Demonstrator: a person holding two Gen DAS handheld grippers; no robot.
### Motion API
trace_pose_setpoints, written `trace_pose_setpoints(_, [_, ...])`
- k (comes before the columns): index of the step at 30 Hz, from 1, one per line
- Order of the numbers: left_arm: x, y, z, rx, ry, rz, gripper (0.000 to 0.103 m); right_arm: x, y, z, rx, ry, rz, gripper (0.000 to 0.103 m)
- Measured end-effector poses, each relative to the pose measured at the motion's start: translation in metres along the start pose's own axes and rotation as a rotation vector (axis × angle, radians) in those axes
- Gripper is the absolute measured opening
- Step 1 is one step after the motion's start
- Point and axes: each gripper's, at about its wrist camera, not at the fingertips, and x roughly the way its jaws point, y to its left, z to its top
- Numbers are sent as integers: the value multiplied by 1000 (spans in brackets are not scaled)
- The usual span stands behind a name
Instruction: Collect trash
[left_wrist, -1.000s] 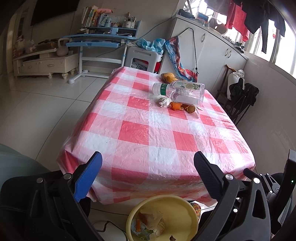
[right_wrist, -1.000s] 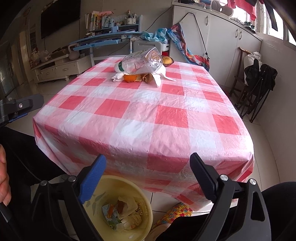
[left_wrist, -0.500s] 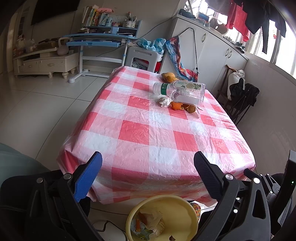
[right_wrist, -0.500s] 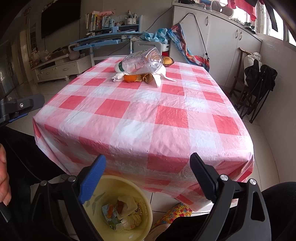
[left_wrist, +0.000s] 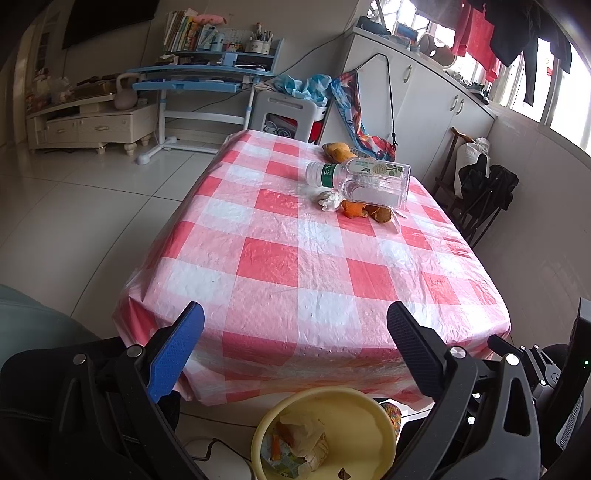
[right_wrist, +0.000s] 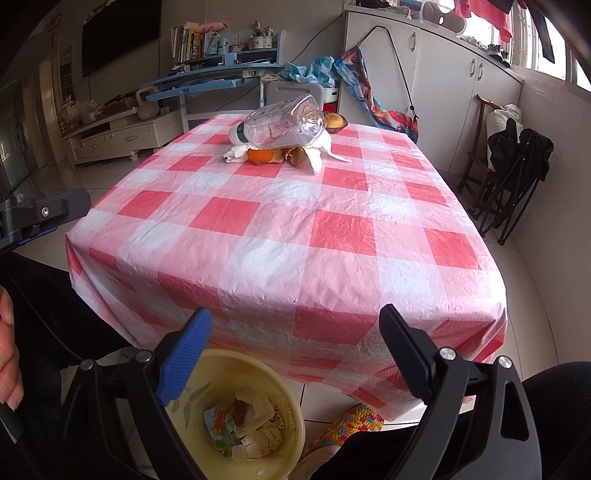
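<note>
left gripper (left_wrist: 295, 328): held low at the near edge of the tabletop, fingers (left_wrist: 173, 350) spread wide with nothing between them, aimed along the length of the cloth toward the far pile; looks like a ready pose, not a grasp
right gripper (right_wrist: 295, 332): also low at the near edge, to the right of the other, fingers (right_wrist: 184, 354) wide apart and empty; placed almost over the bin, probably so a dropped piece falls straight in
bin (left_wrist: 369, 402): pale yellow, on the floor just below the near edge of the tabletop, between and under the two grippers; set there likely to keep the carry from cloth to bin short
trash in bin (right_wrist: 255, 417): crumpled tissue, a printed wrapper and orange scraps lying at the bottom, so part of the job judged done
tabletop (left_wrist: 295, 273): covered by a red and white checked plastic cloth, near half bare
remaining trash: clustered at the far end, well apart from both grippers
bottle (left_wrist: 362, 181): clear plastic, green label, lying on its side and propped on the scraps beneath, so likely to roll once touched
tissue (left_wrist: 328, 201): white crumpled wad at the left of the pile, touching the peel
orange peel (left_wrist: 354, 209): tucked under the bottle, with a brown scrap (left_wrist: 382, 214) just beside it on the right
far fruit scrap (left_wrist: 338, 150): yellow-orange piece behind the bottle, kind unclear
next step, as a guess: long reach to the far end, bottle first since resting on top
</note>
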Motion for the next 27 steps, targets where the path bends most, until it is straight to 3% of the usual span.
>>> trace_pose_setpoints(27, [2,1,-1,-3,4,0,96,-1,-1,0,6,-6,-2,88])
